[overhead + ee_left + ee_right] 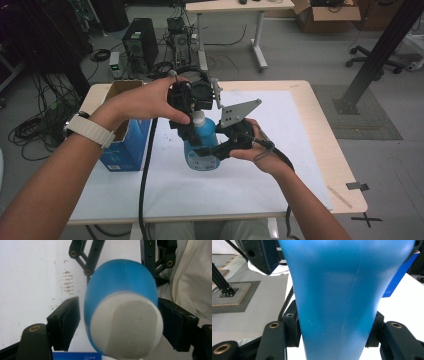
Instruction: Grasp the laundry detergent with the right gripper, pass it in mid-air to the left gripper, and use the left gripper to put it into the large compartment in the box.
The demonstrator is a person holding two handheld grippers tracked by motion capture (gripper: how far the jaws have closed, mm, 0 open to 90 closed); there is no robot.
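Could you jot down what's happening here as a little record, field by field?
Held thing: blue bottle with a white cap
Right gripper: shut on the bottle's body, pads pressing both sides
Left gripper: jaws around the cap end, a gap at one pad, not gripping yet
Nearby: open blue box beside the left forearm
Surface: white sheet on a wooden table
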